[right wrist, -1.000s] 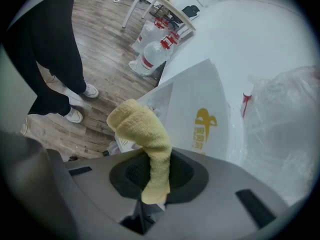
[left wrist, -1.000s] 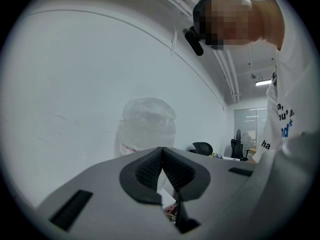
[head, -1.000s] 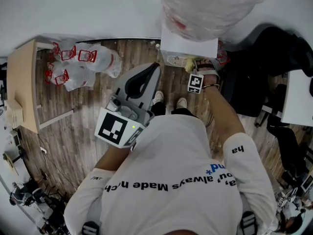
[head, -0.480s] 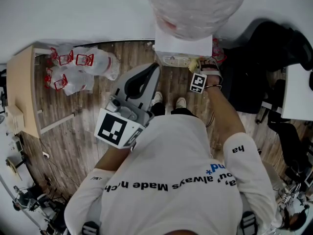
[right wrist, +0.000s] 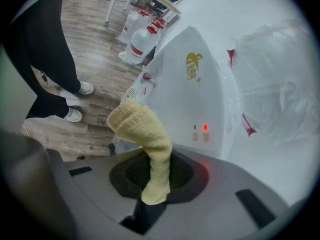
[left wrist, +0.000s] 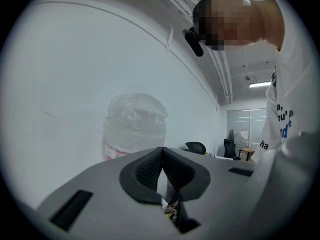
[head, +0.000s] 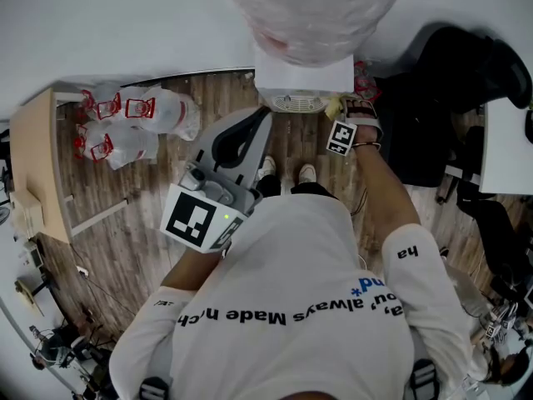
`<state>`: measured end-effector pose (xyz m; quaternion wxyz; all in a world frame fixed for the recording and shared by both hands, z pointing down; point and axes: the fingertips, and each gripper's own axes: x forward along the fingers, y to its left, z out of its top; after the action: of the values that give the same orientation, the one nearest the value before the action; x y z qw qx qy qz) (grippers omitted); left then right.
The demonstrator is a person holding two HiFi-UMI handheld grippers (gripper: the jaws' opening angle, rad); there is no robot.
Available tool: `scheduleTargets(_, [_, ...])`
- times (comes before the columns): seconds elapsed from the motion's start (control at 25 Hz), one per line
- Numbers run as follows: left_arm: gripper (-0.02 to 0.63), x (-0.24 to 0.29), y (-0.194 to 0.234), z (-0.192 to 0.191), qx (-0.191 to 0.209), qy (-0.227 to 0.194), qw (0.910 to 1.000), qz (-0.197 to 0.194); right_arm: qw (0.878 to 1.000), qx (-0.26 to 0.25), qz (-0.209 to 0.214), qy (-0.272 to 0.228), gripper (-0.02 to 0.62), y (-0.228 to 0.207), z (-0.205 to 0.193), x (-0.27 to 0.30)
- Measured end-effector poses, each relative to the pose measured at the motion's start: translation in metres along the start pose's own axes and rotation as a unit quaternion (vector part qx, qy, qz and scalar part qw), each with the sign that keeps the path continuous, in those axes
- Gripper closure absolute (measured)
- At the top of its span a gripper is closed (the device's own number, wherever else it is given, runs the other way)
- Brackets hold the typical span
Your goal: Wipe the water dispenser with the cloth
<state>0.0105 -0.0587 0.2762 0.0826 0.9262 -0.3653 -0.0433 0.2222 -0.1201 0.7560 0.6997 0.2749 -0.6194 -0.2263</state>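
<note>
The white water dispenser [head: 304, 82] stands against the wall with a clear bottle [head: 312, 11] on top; its front panel [right wrist: 195, 104] with a red light fills the right gripper view. My right gripper [right wrist: 155, 176] is shut on a yellow cloth [right wrist: 145, 139], whose free end sticks out toward the dispenser's front, close to it; whether it touches I cannot tell. In the head view the cloth [head: 337, 107] shows at the dispenser's lower right, beside the right gripper [head: 343, 117]. My left gripper [head: 258, 123] is held at waist height, jaws shut and empty [left wrist: 162, 171].
Several water bottles with red handles [head: 125, 119] lie on the wooden floor at left, beside a light wooden table [head: 33, 165]. A black chair [head: 466, 73] stands right of the dispenser. The person's shoes [head: 287, 172] are just before the dispenser.
The view has shifted slightly, with the dispenser and bottle higher and further left in frame. The right gripper with the cloth stays at the dispenser's lower front; the left gripper has not moved.
</note>
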Motion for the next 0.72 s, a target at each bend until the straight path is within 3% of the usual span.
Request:
scheduleTargets(0.4, [0.588, -0.005, 0.01, -0.007, -0.002, 0.012, 0.9999, 0.009, 0.997, 0.076, 0.01, 0.006, 0.535, 0.001, 0.0, 0.006])
scheduleTargets(0.72, [0.588, -0.007, 0.045, -0.042, 0.006, 0.034, 0.9985, 0.043, 0.989, 0.147, 0.007, 0.0, 0.535, 0.003, -0.003, 0.016])
